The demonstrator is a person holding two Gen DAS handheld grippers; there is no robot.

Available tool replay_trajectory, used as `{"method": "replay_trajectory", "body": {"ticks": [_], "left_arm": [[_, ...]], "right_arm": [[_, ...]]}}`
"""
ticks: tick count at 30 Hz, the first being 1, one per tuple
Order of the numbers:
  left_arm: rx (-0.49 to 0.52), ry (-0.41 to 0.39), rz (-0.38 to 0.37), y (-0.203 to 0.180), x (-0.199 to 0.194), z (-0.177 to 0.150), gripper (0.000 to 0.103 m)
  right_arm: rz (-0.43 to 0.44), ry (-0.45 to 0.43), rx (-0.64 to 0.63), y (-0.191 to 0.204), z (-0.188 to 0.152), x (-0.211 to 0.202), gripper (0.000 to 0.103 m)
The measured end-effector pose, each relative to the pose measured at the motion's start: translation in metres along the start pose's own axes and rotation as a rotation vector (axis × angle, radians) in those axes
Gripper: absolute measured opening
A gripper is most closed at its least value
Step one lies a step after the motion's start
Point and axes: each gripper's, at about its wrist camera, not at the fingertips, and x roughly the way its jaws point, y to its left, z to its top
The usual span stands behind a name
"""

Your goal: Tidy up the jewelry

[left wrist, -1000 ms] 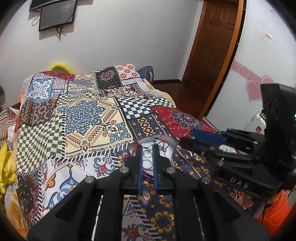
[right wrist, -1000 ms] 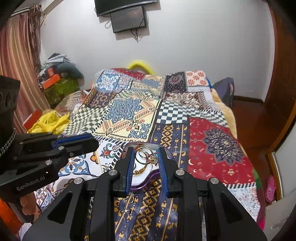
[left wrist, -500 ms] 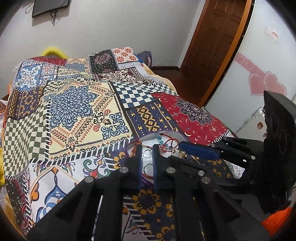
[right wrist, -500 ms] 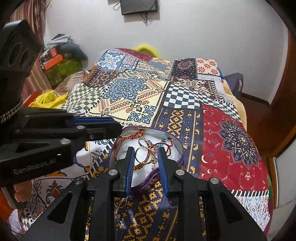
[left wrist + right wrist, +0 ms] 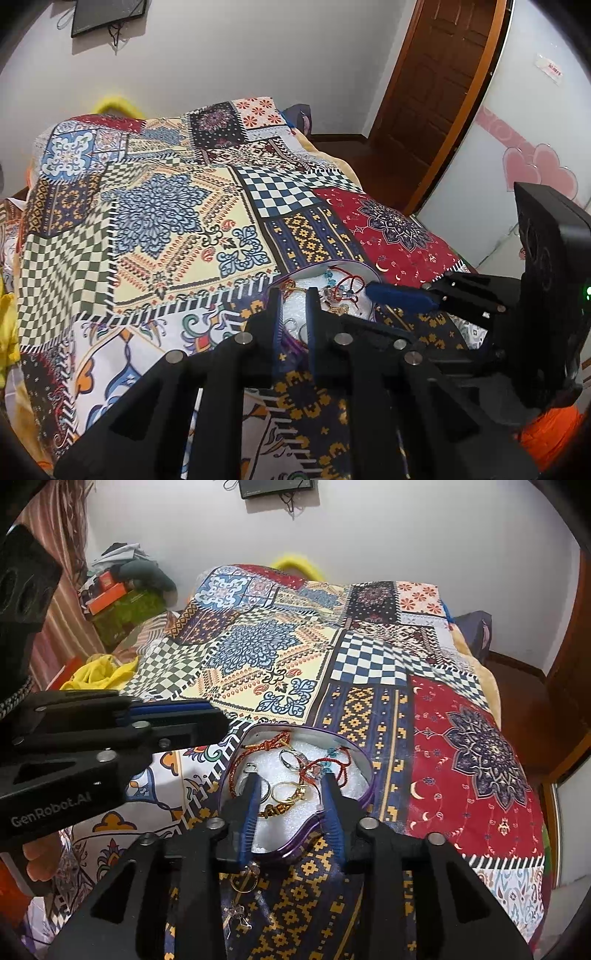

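Observation:
A purple heart-shaped tin (image 5: 364, 764) with white foam lies on the patchwork bedspread. It holds a gold ring (image 5: 286, 789), a silver ring (image 5: 289, 759), a gold chain piece (image 5: 277, 809) and red cord bracelets (image 5: 334, 764). My right gripper (image 5: 290, 779) is open and empty, its fingertips over the tin on either side of the gold ring. A gold hoop (image 5: 244, 880) and a small silver piece (image 5: 238, 915) lie on the cloth in front of the tin. My left gripper (image 5: 293, 295) is slightly open and empty at the tin's near rim (image 5: 295, 341).
The bedspread (image 5: 277, 657) covers the whole bed. Yellow cloth (image 5: 98, 672) and boxes (image 5: 110, 594) lie to its left. A wooden door (image 5: 439, 92) and a wall with pink hearts (image 5: 535, 173) stand to the right.
My right gripper has opened wider and moved forward over the tin, straddling the gold ring. My left gripper has come closer to the tin's rim.

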Motion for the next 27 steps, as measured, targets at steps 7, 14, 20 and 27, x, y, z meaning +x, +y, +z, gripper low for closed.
{"method": "replay_trajectory", "body": {"ticks": [7, 14, 20, 27], "left_arm": [[0.001, -0.017, 0.043, -0.001, -0.02, -0.007, 0.029], [0.02, 0.007, 0.047, -0.01, -0.031, -0.024, 0.034], [0.049, 0.063, 0.043, -0.023, -0.025, -0.044, 0.036], [0.059, 0.094, 0.045, -0.024, -0.023, -0.064, 0.036]], "right_arm": [[-0.038, -0.026, 0.011, -0.001, -0.004, -0.019, 0.033], [-0.054, -0.05, 0.021, -0.002, -0.012, -0.04, 0.033], [-0.059, -0.038, 0.043, -0.004, -0.026, -0.045, 0.033], [-0.04, 0.016, 0.064, -0.001, -0.049, -0.036, 0.033]]}}
